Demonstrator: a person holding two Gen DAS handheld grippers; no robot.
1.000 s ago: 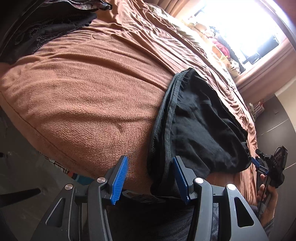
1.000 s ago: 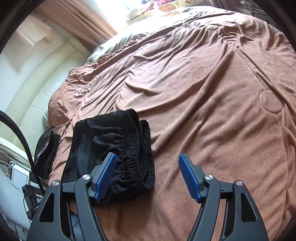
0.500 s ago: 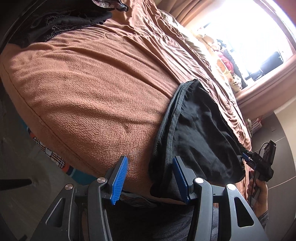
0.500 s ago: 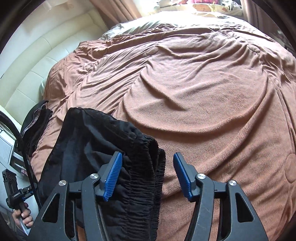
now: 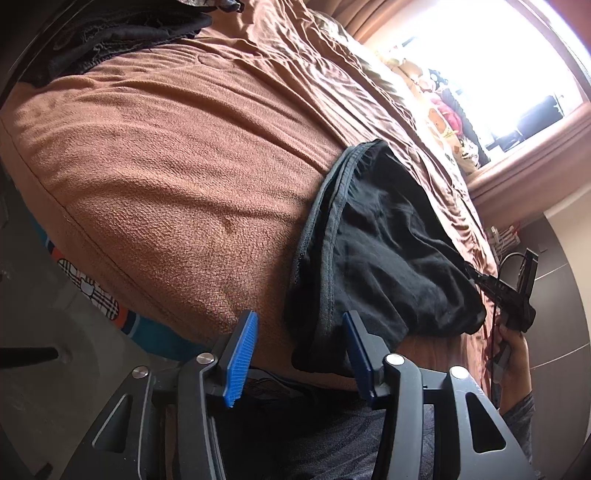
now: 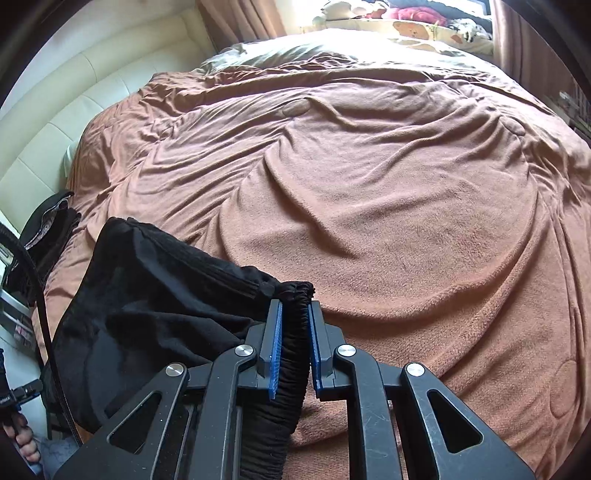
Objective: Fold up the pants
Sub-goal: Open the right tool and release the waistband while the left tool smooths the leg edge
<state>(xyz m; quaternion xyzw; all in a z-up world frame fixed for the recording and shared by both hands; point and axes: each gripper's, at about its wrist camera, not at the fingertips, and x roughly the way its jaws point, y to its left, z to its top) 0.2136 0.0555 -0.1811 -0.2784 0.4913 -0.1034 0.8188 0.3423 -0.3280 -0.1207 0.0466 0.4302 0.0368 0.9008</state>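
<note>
While the black pants [image 6: 155, 314] lie bunched near the edge of the bed [image 6: 406, 221], on its brown blanket [image 5: 166, 166], the right claw [image 6: 295, 343] angles down over them with its two blue pads drawn close on the gathered elastic waistband [image 6: 291, 354]. Its jaws are closing, and the waistband fills the narrow gap between them, both pads pressing the ruffled cloth. From the left wrist view this same claw shows small at the far end of the pants, held in a hand [image 5: 511, 354] with a grey sleeve at the wrist.

The left claw [image 5: 299, 354] also tilts downward toward the near edge of the bed. Its jaws are closing but stand spread, and the hem end of the pants hangs between the pads; the right pad lies just beside the cloth, and whether it touches cannot be told, while the left pad is clear of it over bare blanket.

A pile of dark clothes [image 5: 110, 37] sits at the far corner of the bed in the left wrist view. Stuffed toys [image 6: 406, 18] line the bright window beyond the bed.
</note>
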